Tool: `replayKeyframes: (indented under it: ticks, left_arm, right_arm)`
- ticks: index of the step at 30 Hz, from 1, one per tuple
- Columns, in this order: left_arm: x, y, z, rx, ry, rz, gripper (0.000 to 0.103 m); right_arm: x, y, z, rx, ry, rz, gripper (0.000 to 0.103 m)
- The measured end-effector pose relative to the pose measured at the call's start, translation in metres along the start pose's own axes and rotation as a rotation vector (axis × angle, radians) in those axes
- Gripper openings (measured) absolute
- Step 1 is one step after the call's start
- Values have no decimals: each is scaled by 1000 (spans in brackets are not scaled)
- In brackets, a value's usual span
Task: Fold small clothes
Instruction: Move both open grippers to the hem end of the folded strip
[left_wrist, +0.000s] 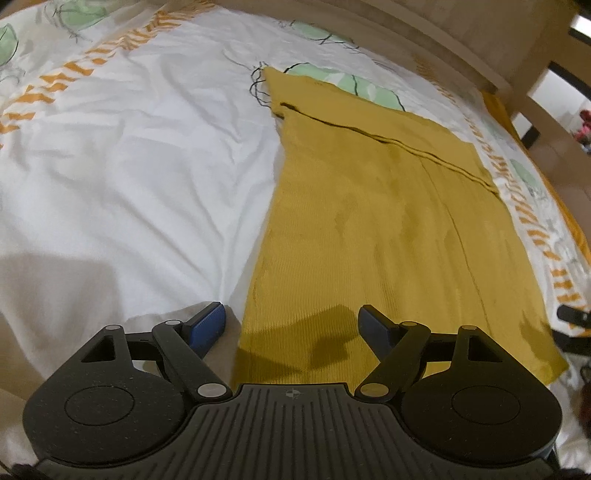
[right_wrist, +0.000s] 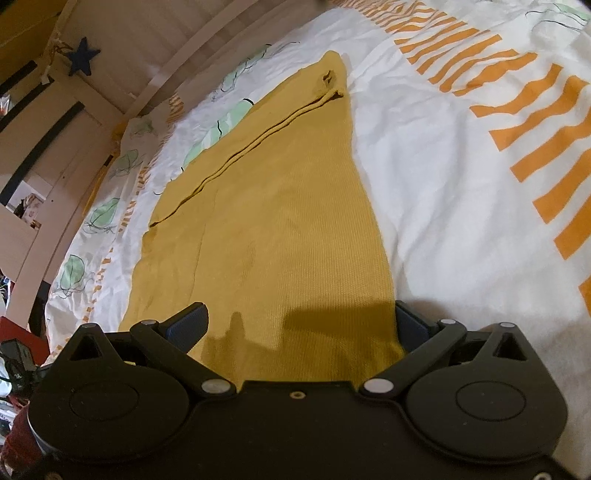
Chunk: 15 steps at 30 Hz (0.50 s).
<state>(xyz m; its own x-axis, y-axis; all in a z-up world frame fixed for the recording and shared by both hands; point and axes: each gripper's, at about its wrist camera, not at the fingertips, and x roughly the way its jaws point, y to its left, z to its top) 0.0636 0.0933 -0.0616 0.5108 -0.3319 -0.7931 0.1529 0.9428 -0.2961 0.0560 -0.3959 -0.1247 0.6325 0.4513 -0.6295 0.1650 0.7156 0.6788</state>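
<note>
A mustard-yellow knit garment (left_wrist: 388, 229) lies flat on the bed, with a folded-over strip along its far side. It also shows in the right wrist view (right_wrist: 273, 229). My left gripper (left_wrist: 291, 325) is open, hovering over the garment's near left corner, one blue pad (left_wrist: 208, 325) over the sheet, the other over the cloth. My right gripper (right_wrist: 301, 325) is open over the garment's near right corner, its jaws straddling the cloth edge. Neither holds anything.
The bed sheet (left_wrist: 129, 166) is white with orange stripes and green leaf prints, lightly wrinkled. A wooden bed frame (left_wrist: 480, 44) runs along the far side. Furniture with a blue star (right_wrist: 83, 55) and clutter stand beyond the bed's left edge.
</note>
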Motion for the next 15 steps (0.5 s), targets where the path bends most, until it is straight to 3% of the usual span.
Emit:
replayKeyframes:
  ticks: [6, 12, 15]
  left_arm:
    - [-2, -9, -6, 68, -10, 10, 78]
    - [-3, -10, -10, 59, 25, -78, 78]
    - [-1, -13, -12, 78, 27, -74, 78]
  right_arm:
    - [1, -3, -2, 23, -26, 14, 103]
    - [1, -15, 5, 110, -15, 70, 103]
    - [0, -18, 5, 128, -13, 90, 103]
